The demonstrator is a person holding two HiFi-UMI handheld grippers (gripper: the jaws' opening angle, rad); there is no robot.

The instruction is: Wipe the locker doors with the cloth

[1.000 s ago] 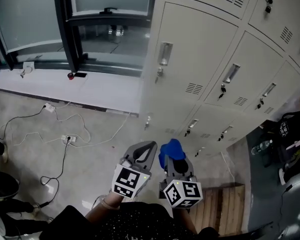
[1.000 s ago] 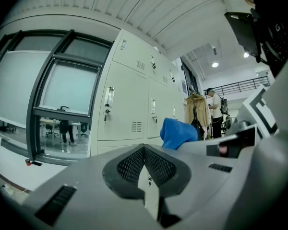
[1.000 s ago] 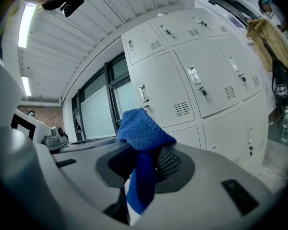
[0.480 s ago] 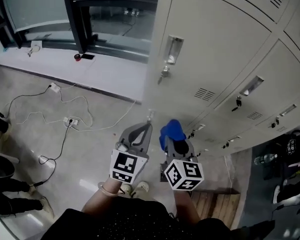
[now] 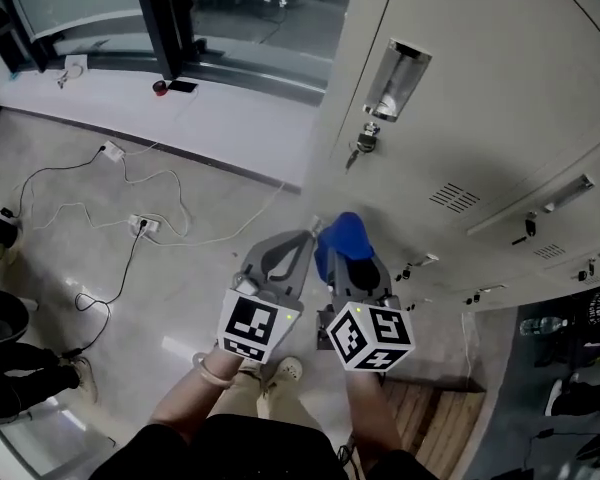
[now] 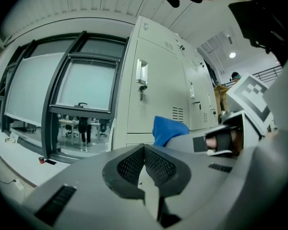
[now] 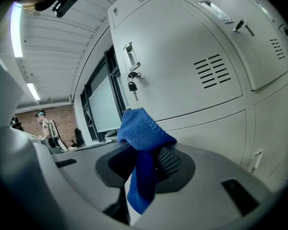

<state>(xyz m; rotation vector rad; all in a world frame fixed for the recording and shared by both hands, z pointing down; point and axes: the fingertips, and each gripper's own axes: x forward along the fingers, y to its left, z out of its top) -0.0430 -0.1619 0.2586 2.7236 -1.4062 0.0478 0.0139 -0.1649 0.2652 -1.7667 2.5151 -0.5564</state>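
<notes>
While we face the lockers [image 5: 480,88], right hand-held gripper [image 5: 346,260]: jaws clamped on cloth [image 5: 344,236].
left hand-held gripper [image 5: 300,240]: jaws together, empty.
cloth: blue, bunched above jaw tips, near lockers; contact unclear.

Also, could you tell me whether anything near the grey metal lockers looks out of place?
Loose white cables and a white power strip sprawl across the floor beside the grey metal lockers, a possible trip hazard. A key hangs in one door's lock. Nothing looks damaged or spilled.
</notes>
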